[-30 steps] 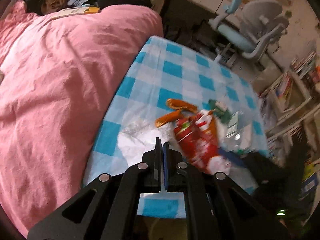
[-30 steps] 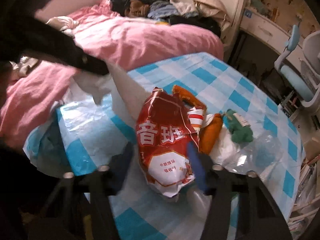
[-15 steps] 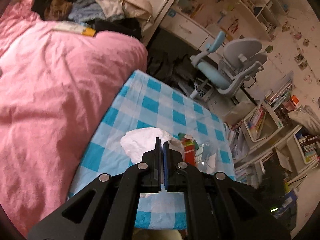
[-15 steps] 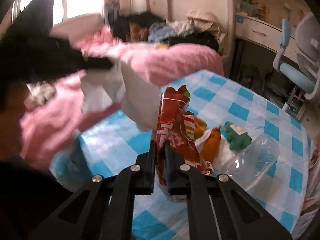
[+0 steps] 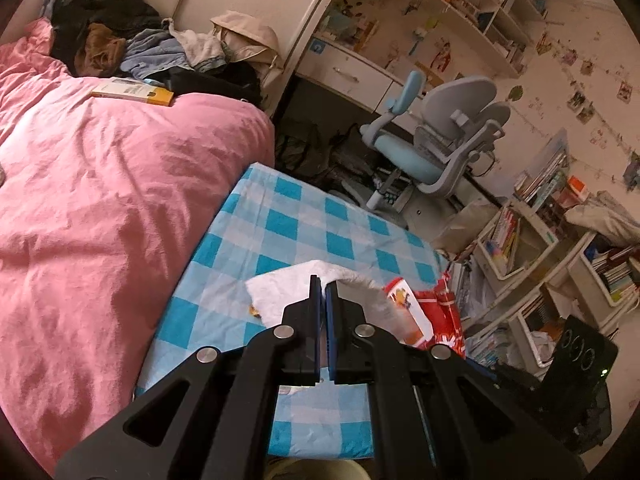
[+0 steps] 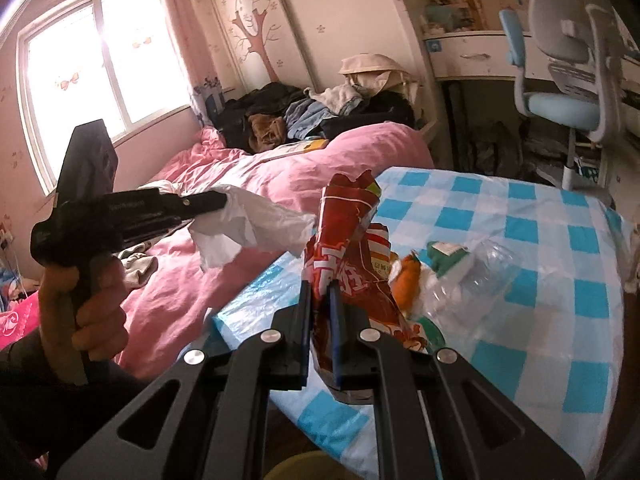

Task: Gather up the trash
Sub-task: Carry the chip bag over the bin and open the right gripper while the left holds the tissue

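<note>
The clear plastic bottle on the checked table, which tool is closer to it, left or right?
Right. The right tool, shut on the red snack bag, is just beside the clear plastic bottle. The left tool holds the white bag up farther off, toward the bed.

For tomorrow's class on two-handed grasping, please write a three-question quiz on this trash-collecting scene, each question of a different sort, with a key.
1. True or false: the right gripper is shut on the red snack bag.
2. The left gripper holds: A) clear plastic bottle B) white plastic bag C) book
3. Fill in: the tablecloth is blue and white ____.

Key: 1 true; 2 B; 3 checked.
</note>
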Tool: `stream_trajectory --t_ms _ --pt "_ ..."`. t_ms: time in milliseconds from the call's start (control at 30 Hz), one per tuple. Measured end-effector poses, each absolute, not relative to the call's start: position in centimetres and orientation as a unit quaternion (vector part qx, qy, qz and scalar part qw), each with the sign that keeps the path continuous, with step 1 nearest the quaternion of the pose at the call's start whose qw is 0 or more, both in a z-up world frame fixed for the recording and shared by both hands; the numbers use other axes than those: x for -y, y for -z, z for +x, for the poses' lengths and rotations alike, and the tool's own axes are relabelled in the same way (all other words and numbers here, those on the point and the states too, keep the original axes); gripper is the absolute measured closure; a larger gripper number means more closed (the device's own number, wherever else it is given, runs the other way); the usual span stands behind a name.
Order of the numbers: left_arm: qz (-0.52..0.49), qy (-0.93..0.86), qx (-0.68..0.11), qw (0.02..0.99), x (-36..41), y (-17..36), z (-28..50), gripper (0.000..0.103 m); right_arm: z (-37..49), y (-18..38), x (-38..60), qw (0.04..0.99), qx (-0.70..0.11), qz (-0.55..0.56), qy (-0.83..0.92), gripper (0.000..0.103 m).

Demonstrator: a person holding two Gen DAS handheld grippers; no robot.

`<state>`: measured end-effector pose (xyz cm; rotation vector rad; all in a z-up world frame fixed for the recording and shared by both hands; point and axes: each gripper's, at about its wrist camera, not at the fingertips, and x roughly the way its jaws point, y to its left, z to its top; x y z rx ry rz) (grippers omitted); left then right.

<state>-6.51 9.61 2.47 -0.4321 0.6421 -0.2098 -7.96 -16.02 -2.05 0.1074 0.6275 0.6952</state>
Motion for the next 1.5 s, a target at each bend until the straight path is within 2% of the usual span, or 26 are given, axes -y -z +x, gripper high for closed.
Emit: stream_trajectory --t_ms 767,1500 --pt "-0.170 0.123 -0.325 0.922 -6.3 -1.6 -9.9 0.100 -14.2 4.2 17.4 0.861 -0.333 0.071 -0.378 0.094" --pt "-0.119 0.133 -0.325 0.929 -3.6 -1.3 -12.1 0.100 -19.2 9.1 16.3 0.821 -0.428 0.033 -0.378 0.093"
